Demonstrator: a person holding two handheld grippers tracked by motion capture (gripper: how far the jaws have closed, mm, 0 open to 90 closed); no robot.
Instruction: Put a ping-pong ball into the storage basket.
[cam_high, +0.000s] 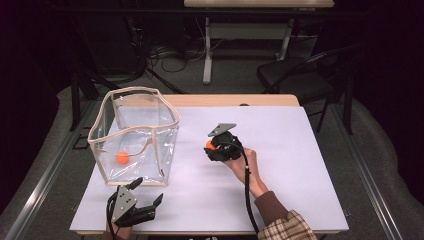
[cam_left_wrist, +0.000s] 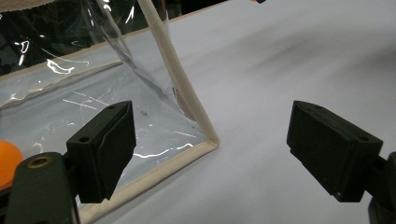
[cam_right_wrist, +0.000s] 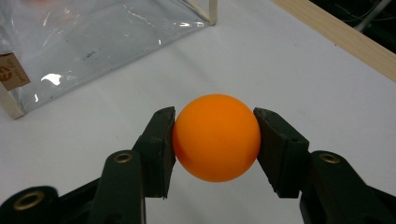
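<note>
A: Left gripper idle at the desk's near edge, jaws wide apart, nothing between them, just beside the clear bag. One orange ball already lies inside.

B: Right gripper is clamped on a second ball, mid-desk, right of the bag.

A: I'd lift over the rim, then release low so nothing bounces out.

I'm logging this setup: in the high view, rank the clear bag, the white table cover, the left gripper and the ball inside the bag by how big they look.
1. white table cover
2. clear bag
3. left gripper, nearer the camera, so it may look bigger than it is
4. ball inside the bag
</note>
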